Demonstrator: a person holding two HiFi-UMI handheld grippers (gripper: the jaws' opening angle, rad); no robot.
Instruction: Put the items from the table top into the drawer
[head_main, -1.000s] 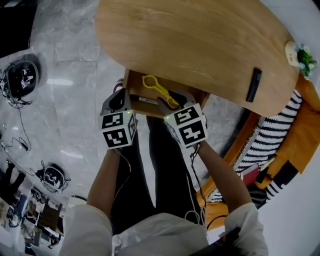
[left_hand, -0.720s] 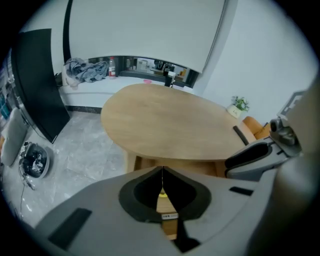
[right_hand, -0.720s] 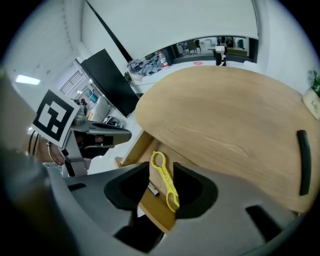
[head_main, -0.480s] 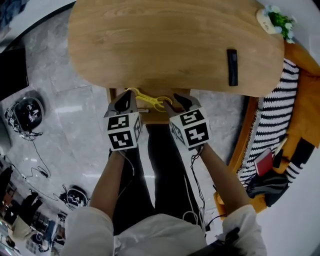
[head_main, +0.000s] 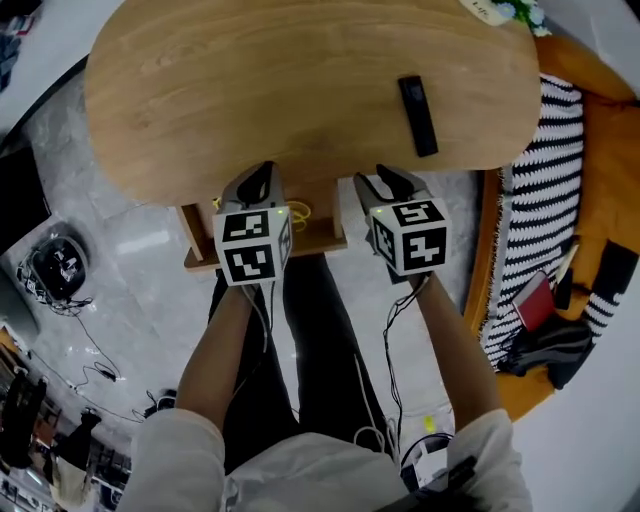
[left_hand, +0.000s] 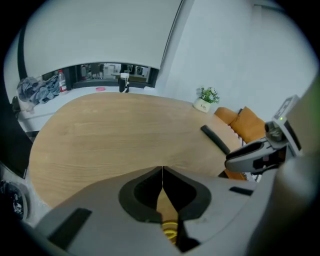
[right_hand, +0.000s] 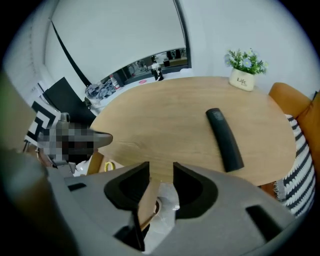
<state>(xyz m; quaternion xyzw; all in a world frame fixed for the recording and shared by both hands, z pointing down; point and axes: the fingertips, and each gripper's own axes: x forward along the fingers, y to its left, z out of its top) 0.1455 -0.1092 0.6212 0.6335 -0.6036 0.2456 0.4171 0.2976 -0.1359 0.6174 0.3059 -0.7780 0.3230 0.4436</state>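
Note:
A black remote (head_main: 418, 115) lies on the oval wooden table (head_main: 250, 90), toward its right end; it also shows as the remote (right_hand: 225, 140) ahead of my right gripper. Under the table's near edge the wooden drawer (head_main: 318, 240) stands open, with a yellow plastic tool (head_main: 298, 212) partly showing inside. My left gripper (head_main: 260, 178) hovers at the table edge above the drawer, shut and empty, its tips (left_hand: 162, 168) touching. My right gripper (head_main: 385, 182) is beside it, jaws (right_hand: 161, 170) open with nothing between them.
A small potted plant (right_hand: 244, 67) stands at the table's far right end. An orange sofa with a striped blanket (head_main: 540, 180) is close on the right. A robot vacuum (head_main: 58, 268) and cables lie on the grey floor at left. My legs are below the drawer.
Both grippers have lifted out of the drawer and moved up to the table's near edge. The yellow tool stays in the drawer, now mostly hidden.

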